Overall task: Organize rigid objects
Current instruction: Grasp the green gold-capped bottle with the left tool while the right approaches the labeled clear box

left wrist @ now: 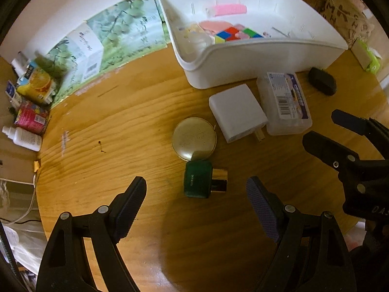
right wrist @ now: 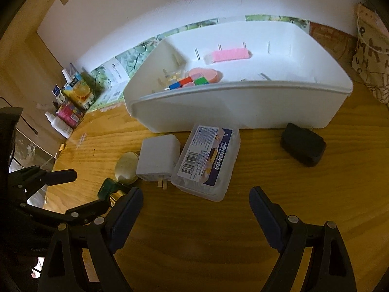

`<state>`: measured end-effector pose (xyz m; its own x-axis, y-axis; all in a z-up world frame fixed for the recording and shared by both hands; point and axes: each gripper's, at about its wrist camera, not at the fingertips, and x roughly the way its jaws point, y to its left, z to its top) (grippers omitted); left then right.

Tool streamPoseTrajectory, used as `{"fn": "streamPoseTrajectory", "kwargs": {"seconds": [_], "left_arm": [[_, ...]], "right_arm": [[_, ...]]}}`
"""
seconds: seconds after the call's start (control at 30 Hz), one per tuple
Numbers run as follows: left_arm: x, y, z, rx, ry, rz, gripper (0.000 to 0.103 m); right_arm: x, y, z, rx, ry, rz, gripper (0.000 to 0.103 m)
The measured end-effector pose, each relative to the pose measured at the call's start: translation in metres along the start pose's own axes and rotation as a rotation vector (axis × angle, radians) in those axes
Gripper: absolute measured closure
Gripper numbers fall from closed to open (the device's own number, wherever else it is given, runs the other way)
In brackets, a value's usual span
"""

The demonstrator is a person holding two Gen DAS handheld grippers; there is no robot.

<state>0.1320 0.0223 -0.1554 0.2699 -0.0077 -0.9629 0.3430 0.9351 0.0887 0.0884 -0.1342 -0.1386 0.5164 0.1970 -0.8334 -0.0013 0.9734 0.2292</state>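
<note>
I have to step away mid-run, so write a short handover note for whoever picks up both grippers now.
Left gripper: open, empty, above the green bottle.
Right gripper: open, empty, near the clear box.
Done: cube, pink roll and a few small items lie in the white bin.
Left on the table: green bottle, gold tin, white charger, clear box, black case.

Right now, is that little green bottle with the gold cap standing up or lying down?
Lying down. The green bottle rests on its side on the wooden table, its gold cap pointing sideways, just below the round gold tin.
</note>
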Motion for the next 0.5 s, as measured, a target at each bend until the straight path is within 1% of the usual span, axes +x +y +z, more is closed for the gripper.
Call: {"fn": "streamPoseTrajectory", "kwargs": {"seconds": [0.23,0.5], "left_arm": [[0.022,0.001,0.007,0.001,0.072,-0.006,0.016],[0.038,0.006,0.018,-0.031,0.095,-0.006,0.017]], "right_arm": [[0.019,-0.001,0.003,-0.005,0.062,-0.019,0.014],[0.034,0.004,0.007,-0.040,0.111,-0.032,0.014]]}}
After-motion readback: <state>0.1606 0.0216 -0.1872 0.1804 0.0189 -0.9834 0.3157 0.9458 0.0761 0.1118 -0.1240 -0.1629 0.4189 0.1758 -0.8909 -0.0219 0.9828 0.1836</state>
